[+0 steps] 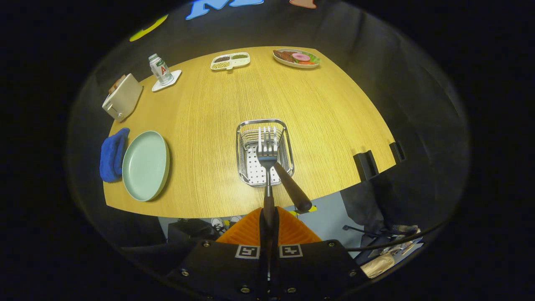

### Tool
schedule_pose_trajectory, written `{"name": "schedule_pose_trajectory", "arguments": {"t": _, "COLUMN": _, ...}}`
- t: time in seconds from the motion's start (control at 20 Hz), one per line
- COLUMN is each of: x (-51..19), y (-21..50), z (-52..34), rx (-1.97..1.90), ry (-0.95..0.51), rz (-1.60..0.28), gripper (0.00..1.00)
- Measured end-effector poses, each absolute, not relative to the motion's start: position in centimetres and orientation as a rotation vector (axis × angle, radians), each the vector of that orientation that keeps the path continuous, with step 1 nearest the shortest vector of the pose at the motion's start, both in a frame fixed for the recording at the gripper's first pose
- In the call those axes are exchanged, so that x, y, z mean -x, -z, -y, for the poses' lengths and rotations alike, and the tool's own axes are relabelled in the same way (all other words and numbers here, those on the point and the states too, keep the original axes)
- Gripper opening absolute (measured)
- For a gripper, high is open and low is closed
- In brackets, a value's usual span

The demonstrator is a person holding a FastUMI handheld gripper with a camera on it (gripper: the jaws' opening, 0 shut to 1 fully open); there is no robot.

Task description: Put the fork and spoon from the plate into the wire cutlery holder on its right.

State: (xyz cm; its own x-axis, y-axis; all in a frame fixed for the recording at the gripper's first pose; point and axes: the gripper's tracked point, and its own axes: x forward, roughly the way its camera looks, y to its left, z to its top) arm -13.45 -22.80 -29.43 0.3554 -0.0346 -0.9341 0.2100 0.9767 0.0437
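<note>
My gripper [268,218] is shut on the dark handle of a metal fork [267,151]. The fork points straight ahead from the fingers, tines outward, and hangs above the wire cutlery holder [245,147], which stands on the wooden table just beyond the fingers. A brown-handled utensil [294,190] leans out of the holder toward its near right corner; its head lies hidden behind the fork. The pale green plate [144,165] sits to the left of the holder with nothing on it.
A blue cloth [112,154] lies beside the plate's left rim. Farther back stand a toaster [122,98], a small bottle [160,69] on a white coaster, a divided snack tray [230,61] and a plate of food [296,57]. Two black clamps [365,165] grip the table's right edge.
</note>
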Motion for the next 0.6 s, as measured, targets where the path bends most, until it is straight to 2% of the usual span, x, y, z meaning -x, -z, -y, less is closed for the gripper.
{"name": "schedule_pose_trajectory", "arguments": {"t": 0.25, "x": 13.40, "y": 29.59, "z": 22.22, "rx": -0.196, "ry": 0.146, "rz": -1.253, "gripper": 0.03}}
{"name": "schedule_pose_trajectory", "arguments": {"t": 0.3, "x": 13.45, "y": 29.52, "z": 22.27, "rx": -0.201, "ry": 0.147, "rz": -1.262, "gripper": 0.06}}
{"name": "schedule_pose_trajectory", "arguments": {"t": 0.6, "x": 12.88, "y": 28.77, "z": 22.74, "rx": -0.236, "ry": 0.165, "rz": -1.250, "gripper": 0.09}}
